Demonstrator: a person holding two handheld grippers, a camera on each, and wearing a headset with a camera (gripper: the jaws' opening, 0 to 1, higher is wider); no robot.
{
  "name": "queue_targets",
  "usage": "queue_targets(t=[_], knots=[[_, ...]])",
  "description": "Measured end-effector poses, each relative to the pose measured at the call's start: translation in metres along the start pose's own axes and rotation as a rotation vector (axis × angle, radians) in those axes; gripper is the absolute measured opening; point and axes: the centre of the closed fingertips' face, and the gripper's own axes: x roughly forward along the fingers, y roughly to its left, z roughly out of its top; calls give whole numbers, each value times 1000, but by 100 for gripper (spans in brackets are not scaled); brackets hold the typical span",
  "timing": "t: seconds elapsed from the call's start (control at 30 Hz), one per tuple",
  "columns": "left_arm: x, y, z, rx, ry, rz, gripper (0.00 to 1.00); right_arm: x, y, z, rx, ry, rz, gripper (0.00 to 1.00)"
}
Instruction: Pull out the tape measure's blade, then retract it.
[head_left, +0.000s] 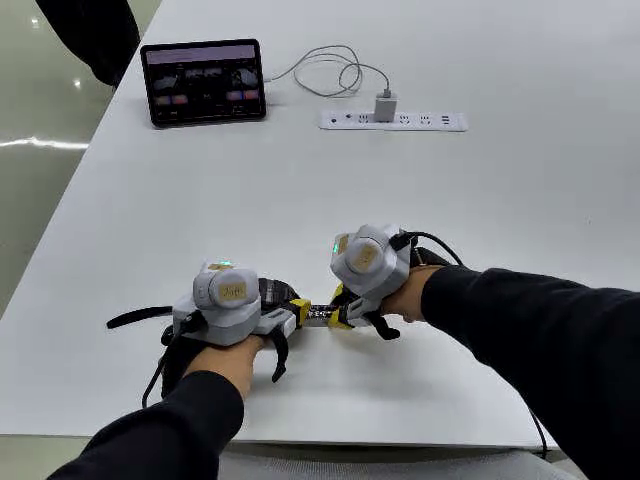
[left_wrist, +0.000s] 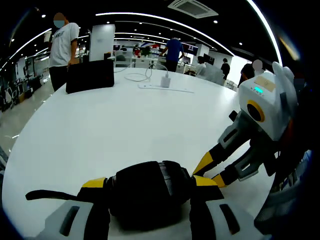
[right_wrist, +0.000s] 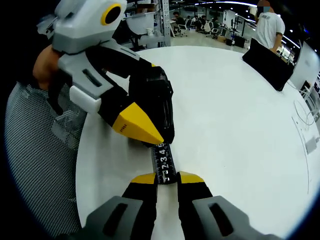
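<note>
A black tape measure sits on the white table, clamped between the yellow-tipped fingers of my left gripper. Its case also appears in the right gripper view, where a short length of blade with printed numbers runs out of it. My right gripper is shut on the blade's end. In the head view the left gripper and right gripper face each other near the table's front edge, with the blade spanning the small gap between them.
A tablet stands at the far left of the table. A white power strip with a charger and coiled cable lies at the back. A mesh chair is below the table edge. People stand in the room beyond.
</note>
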Motion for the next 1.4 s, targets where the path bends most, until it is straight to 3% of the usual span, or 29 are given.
queue_targets(t=[0.4, 1.4], knots=[[-1, 1, 0, -18, 0, -7, 60, 5, 2, 13, 5, -38, 15, 11], [0, 2, 2, -26, -2, -9, 60, 12, 6, 24, -7, -70, 29, 11]])
